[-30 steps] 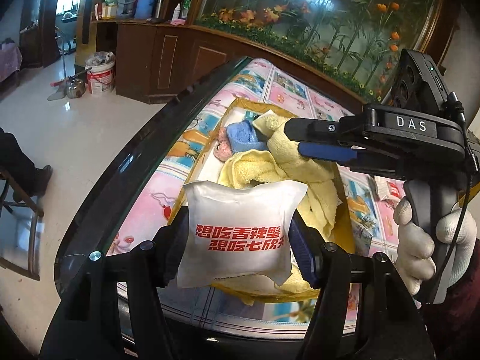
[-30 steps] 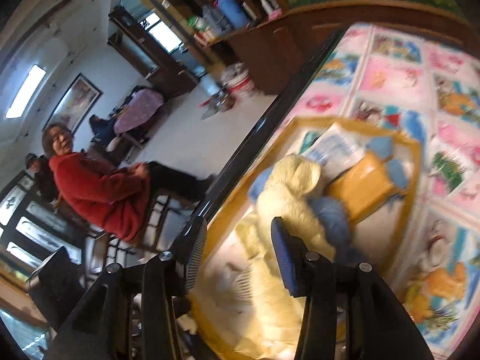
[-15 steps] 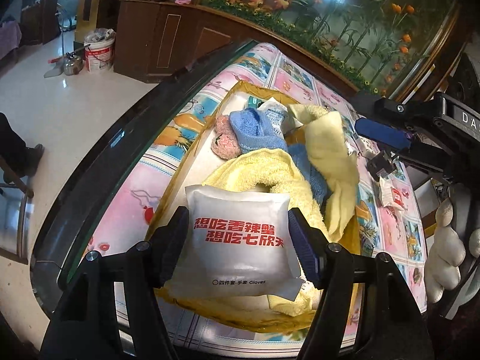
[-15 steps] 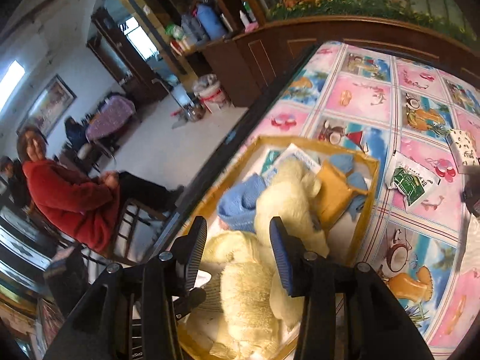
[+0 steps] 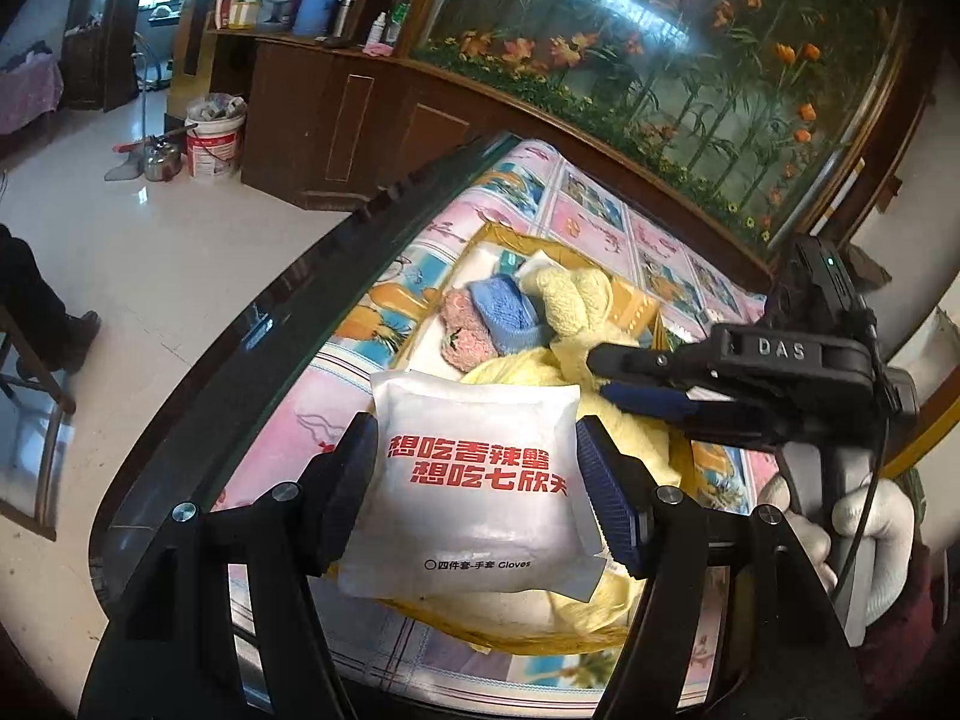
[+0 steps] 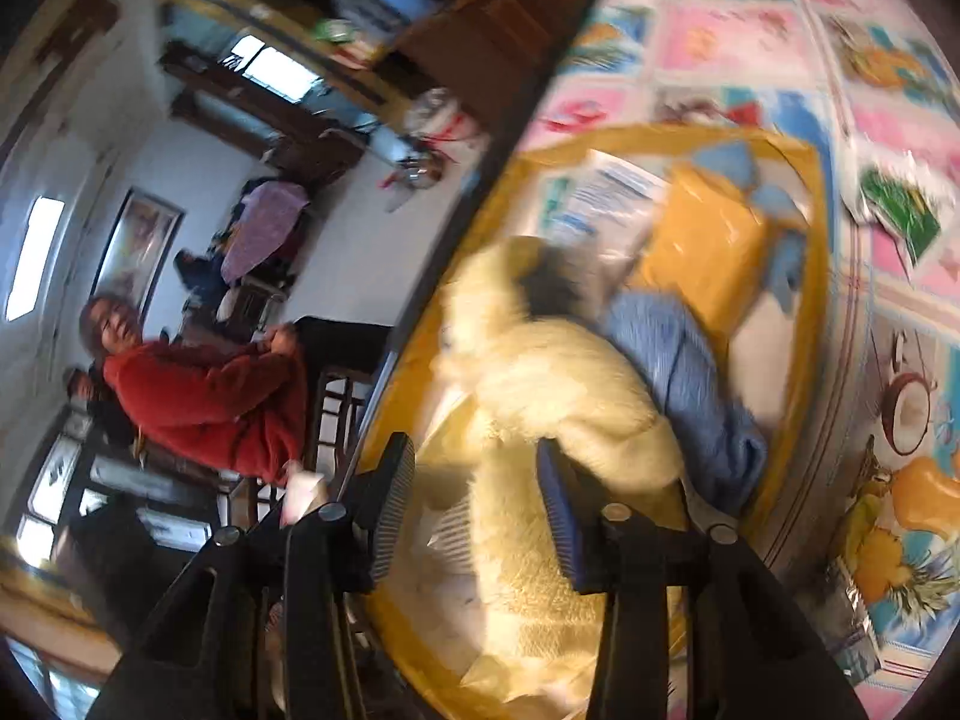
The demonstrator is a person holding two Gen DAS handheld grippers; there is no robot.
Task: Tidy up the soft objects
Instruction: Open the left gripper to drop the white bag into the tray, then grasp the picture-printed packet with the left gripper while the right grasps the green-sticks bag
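Between left hand-held gripper pads, white glove packet, above tray

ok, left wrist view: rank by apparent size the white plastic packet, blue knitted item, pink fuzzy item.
1. White plastic packet with red print, though nearest the camera, which inflates it.
2. Blue knitted item and pink fuzzy item: about alike, both partly covered, so unranked.

the packet is white with red printed characters and a small line of black text. the towel is pale yellow and fluffy, the knit piece blue, the one beside it pink. the tray is mustard yellow. the desk cover is a grid of pink, blue and white cartoon squares. the claw pads are dark blue on black
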